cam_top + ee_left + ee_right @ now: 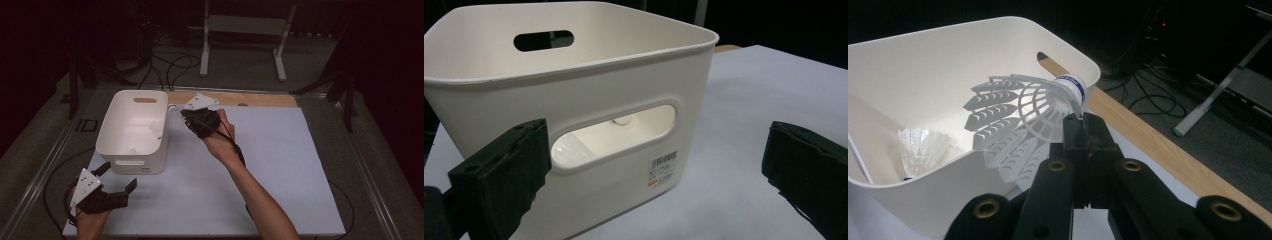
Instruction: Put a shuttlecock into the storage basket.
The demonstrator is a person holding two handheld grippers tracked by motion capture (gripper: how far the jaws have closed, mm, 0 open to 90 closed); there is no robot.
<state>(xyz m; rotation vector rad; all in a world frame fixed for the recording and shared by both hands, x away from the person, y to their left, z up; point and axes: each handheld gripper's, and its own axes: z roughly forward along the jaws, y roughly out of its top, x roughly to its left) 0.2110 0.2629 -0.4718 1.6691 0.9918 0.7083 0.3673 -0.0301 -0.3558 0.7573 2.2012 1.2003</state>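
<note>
Over the bin's (pixel 923 200) right rim, the right gripper (pixel 1083 125) pinches a shuttlecock (pixel 1023 115), poised to drop it in; the left gripper (pixel 117 180) waits wide open, empty.

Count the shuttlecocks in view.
2: one shuttlecock clamped in the right gripper at the bin's rim; another shuttlecock lying inside it. Others may be hidden.

Smooth white plastic bin (pixel 948 65), netted plastic shuttlecock (pixel 1018 115)

a dim lab: floor cables (pixel 170 62), a white equipment stand (pixel 245 35), a metal-framed table (pixel 280 150).
</note>
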